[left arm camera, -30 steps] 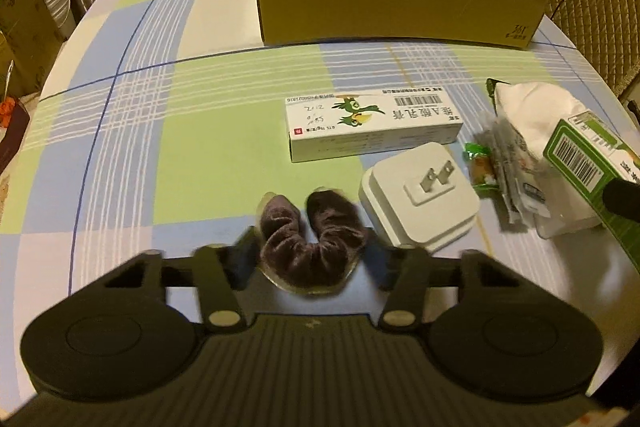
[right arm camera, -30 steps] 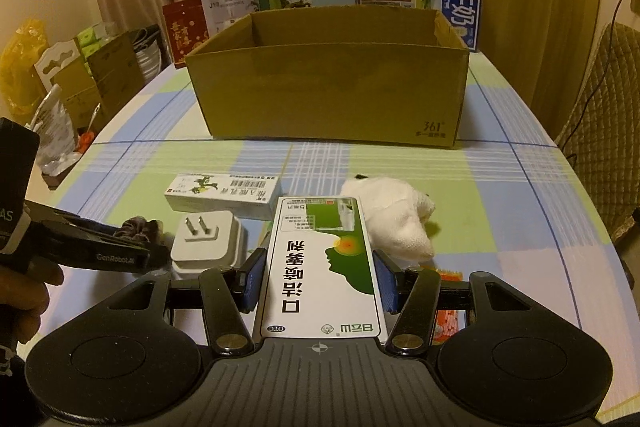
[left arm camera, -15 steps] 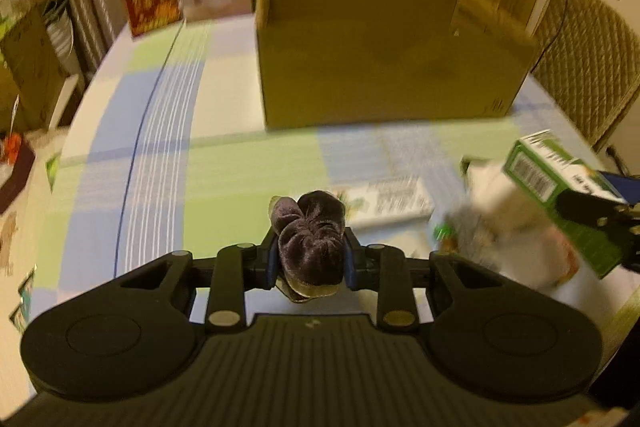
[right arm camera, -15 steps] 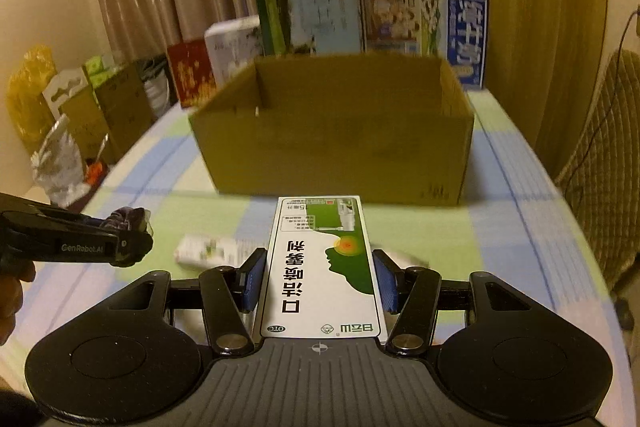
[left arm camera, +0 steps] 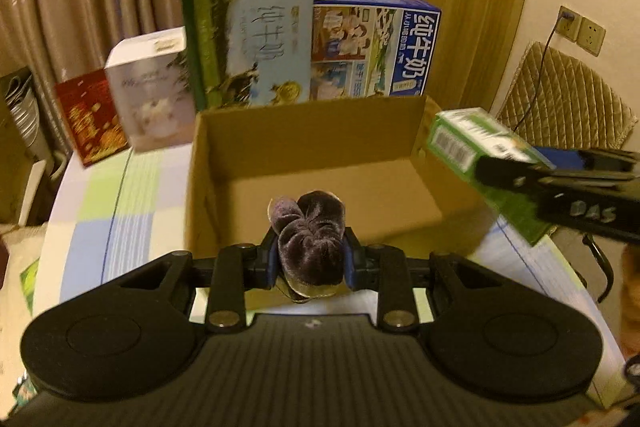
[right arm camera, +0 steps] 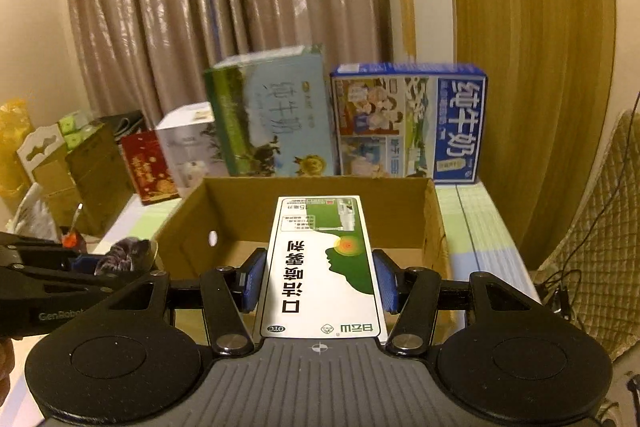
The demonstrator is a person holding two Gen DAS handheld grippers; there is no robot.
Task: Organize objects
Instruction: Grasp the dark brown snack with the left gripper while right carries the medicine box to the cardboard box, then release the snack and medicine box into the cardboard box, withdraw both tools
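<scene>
My left gripper [left arm camera: 309, 259] is shut on a dark purple velvet scrunchie [left arm camera: 310, 239] and holds it above the near wall of the open cardboard box [left arm camera: 320, 131]. My right gripper [right arm camera: 320, 281] is shut on a green and white medicine box [right arm camera: 320, 267] and holds it above the near edge of the same cardboard box [right arm camera: 434, 223]. The medicine box [left arm camera: 472, 143] also shows at the right of the left wrist view, over the box's right wall. The scrunchie [right arm camera: 124, 255] shows at the left of the right wrist view. The cardboard box's floor looks bare.
Behind the cardboard box stand a green milk carton [left arm camera: 248, 43], a blue milk carton [left arm camera: 376, 51], a white box [left arm camera: 152, 91] and a red box [left arm camera: 90, 115]. A padded chair [left arm camera: 568, 99] is at the right. The checked tablecloth [left arm camera: 112, 195] lies left of the box.
Both grippers have lifted off the table and moved forward to the cardboard box. The left gripper closed on the scrunchie and raised it. The right gripper kept hold of the medicine box.
</scene>
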